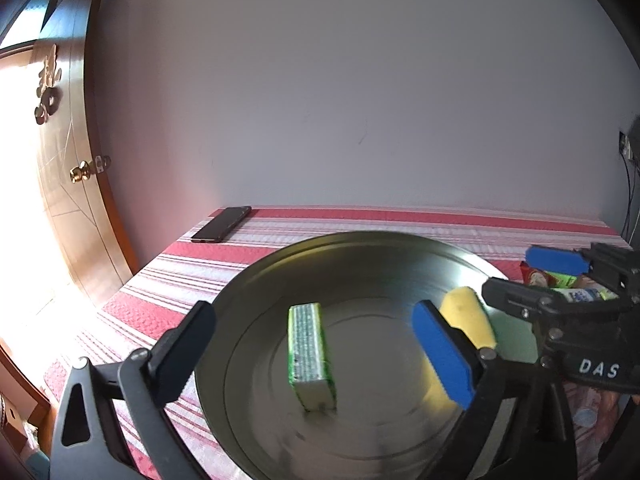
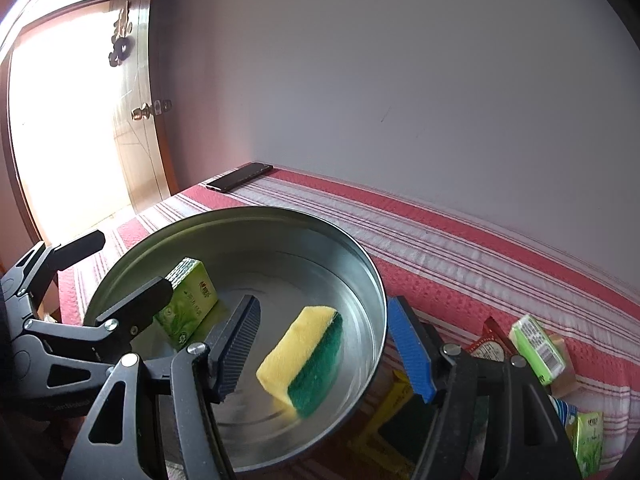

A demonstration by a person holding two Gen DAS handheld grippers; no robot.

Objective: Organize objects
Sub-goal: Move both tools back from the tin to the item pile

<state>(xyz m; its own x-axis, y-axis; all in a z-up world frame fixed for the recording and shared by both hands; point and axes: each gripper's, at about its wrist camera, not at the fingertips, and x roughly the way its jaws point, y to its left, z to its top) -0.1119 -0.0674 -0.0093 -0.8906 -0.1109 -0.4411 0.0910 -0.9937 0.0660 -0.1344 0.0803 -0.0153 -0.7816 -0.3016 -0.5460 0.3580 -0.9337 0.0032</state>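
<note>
Sponge drop into metal basin (image 2: 360, 264), mid-step.

Yellow-green sponge (image 2: 302, 362) is seen inside basin w/ green box (image 2: 188, 304), between spread jaws of right gripper (image 2: 324, 350); whether it's airborne or landed can't be told. Left gripper (image 1: 316, 354) is likewise held wide, nothing gripped. Next, prob.: packets (image 2: 538, 346) at table's (image 2: 460, 248) right edge are to be fetched.
</note>
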